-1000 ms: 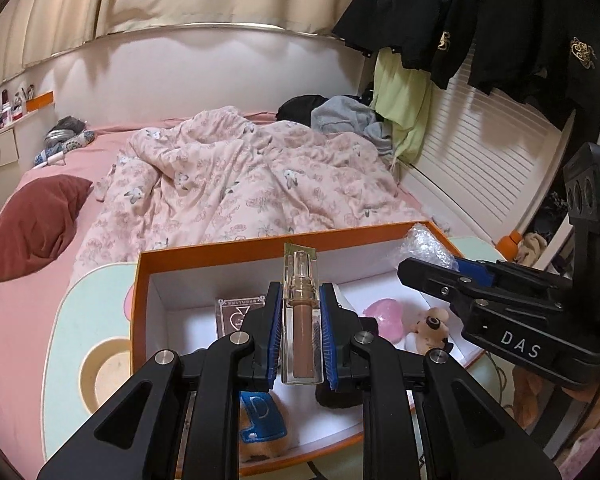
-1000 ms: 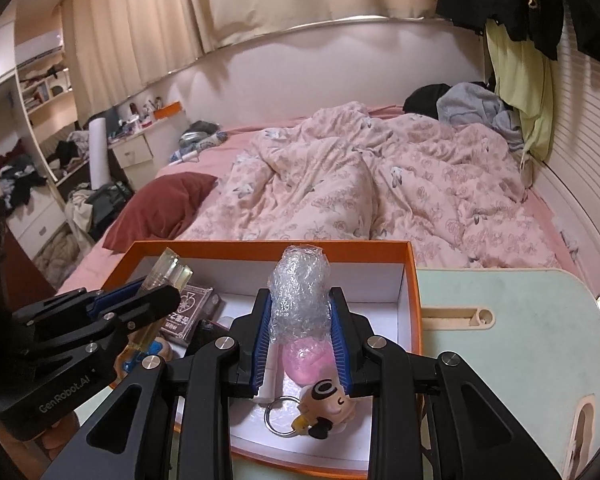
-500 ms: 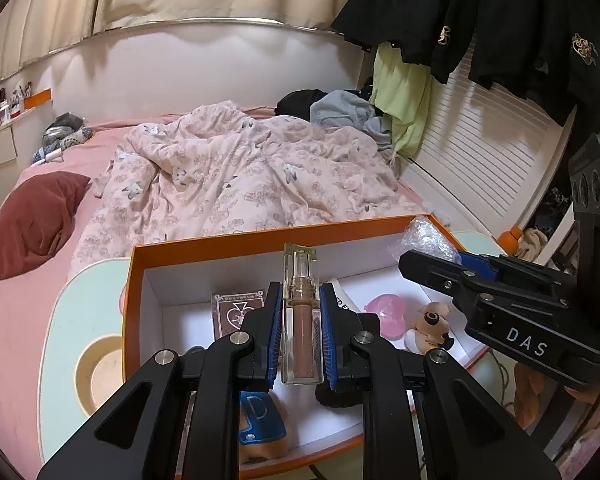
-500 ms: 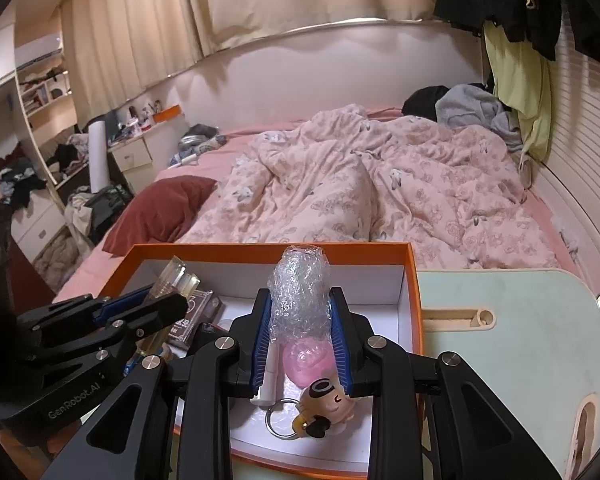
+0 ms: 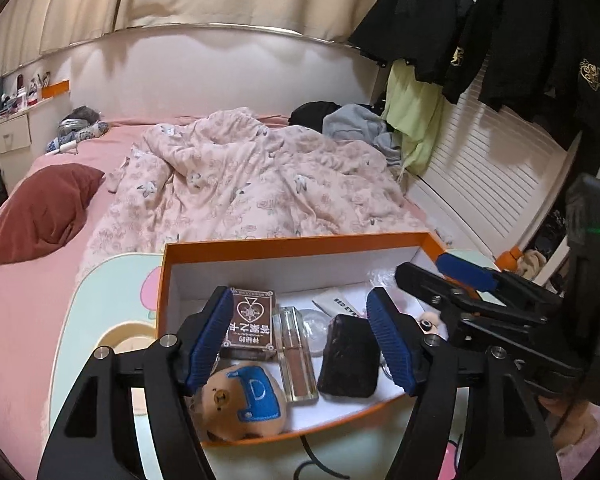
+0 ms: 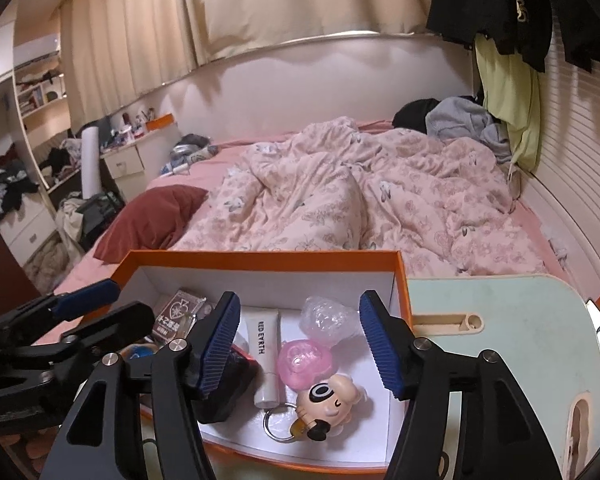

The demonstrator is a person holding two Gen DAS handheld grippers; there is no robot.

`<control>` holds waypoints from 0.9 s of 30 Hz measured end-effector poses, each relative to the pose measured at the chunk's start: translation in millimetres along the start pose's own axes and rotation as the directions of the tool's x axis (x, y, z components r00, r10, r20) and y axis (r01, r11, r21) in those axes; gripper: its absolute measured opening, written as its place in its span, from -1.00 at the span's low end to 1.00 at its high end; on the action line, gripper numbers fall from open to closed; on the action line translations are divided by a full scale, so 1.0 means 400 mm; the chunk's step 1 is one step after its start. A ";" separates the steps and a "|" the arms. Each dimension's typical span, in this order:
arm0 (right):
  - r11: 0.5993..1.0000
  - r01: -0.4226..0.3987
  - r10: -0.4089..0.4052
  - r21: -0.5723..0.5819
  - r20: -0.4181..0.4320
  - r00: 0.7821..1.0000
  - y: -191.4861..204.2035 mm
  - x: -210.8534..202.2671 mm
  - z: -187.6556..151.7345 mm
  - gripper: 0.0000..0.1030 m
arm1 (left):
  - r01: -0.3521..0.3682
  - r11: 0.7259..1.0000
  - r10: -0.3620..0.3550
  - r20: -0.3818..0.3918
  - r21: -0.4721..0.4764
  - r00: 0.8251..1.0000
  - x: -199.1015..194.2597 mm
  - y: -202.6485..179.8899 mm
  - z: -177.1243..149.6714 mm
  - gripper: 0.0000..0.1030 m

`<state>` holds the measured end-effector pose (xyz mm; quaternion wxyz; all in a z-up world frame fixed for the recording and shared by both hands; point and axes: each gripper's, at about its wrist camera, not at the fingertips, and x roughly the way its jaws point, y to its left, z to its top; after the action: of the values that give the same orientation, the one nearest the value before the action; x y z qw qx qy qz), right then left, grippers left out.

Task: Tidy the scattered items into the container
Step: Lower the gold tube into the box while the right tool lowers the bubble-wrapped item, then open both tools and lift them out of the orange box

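— Both pairs of jaws have just been opening: half a second ago the left gripper (image 5: 300, 340) was clamping the lip gloss tube (image 5: 296, 356) upright and the right gripper (image 6: 298, 342) was squeezing the bubble-wrap bundle (image 6: 329, 319); now both things are lying released in the orange box (image 5: 292, 245).

— So nothing is being held?

— Nothing. The left pads are standing apart with the tube lying flat on the box floor between them, touching neither. The right pads are likewise spread, and the bundle is resting against the back wall, free of them.

— What is crowding the box around them?

— Beside the tube a brown card pack (image 5: 251, 323) is lying on its left and a black pouch (image 5: 350, 362) on its right; a plush bear in a blue cap (image 5: 242, 400) is sitting at the near rim, partly behind the left finger. In the right view a white tube (image 6: 269, 354), a pink heart case (image 6: 305, 364) and a cartoon keychain (image 6: 330, 402) are filling the floor below the bundle. Each gripper is reaching into the other's view from the side.

— And underneath?

— The box is sitting on a pale green lap table (image 6: 504, 340) at the foot of a bed, where a pink floral duvet (image 5: 252, 192) is lying rumpled and a dark red pillow (image 5: 44, 210) is sitting to the left. Dark jackets (image 5: 500, 28) are hanging on the right, beige curtains above.
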<state>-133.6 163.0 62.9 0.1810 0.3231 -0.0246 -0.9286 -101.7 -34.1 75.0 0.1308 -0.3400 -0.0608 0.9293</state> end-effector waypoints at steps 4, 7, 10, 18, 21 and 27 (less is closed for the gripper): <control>1.000 0.004 -0.004 -0.009 0.000 1.000 0.011 -0.014 -0.011 0.20 | -0.041 0.998 0.044 -0.066 0.055 0.997 -0.004 -0.017 -0.016 0.35; 1.000 0.016 -0.016 -0.020 0.016 1.000 0.020 -0.025 -0.015 0.21 | -0.058 0.994 0.064 -0.061 0.091 0.996 -0.017 -0.026 -0.029 0.35; 1.000 0.020 -0.020 -0.020 0.011 1.000 0.024 -0.025 -0.016 0.21 | -0.059 0.994 0.065 -0.057 0.090 0.996 -0.027 -0.026 -0.030 0.35; 0.999 0.033 -0.032 -0.031 0.021 0.999 0.030 -0.033 -0.022 0.21 | -0.041 0.996 0.045 -0.045 0.078 0.998 -0.053 -0.025 -0.031 0.35; 0.999 0.033 -0.032 -0.022 0.027 0.999 0.028 -0.042 -0.022 0.21 | -0.046 0.996 0.049 -0.034 0.081 0.998 -0.064 -0.028 -0.032 0.35; 1.000 0.017 -0.016 -0.023 0.027 0.999 0.034 -0.070 -0.031 0.21 | -0.047 0.995 0.047 0.002 0.086 0.999 -0.106 -0.037 -0.032 0.35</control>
<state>-101.3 161.1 71.9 0.1768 0.3084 -0.0135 -0.9346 -59.1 -31.6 94.2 0.1236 -0.3356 -0.0127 0.9338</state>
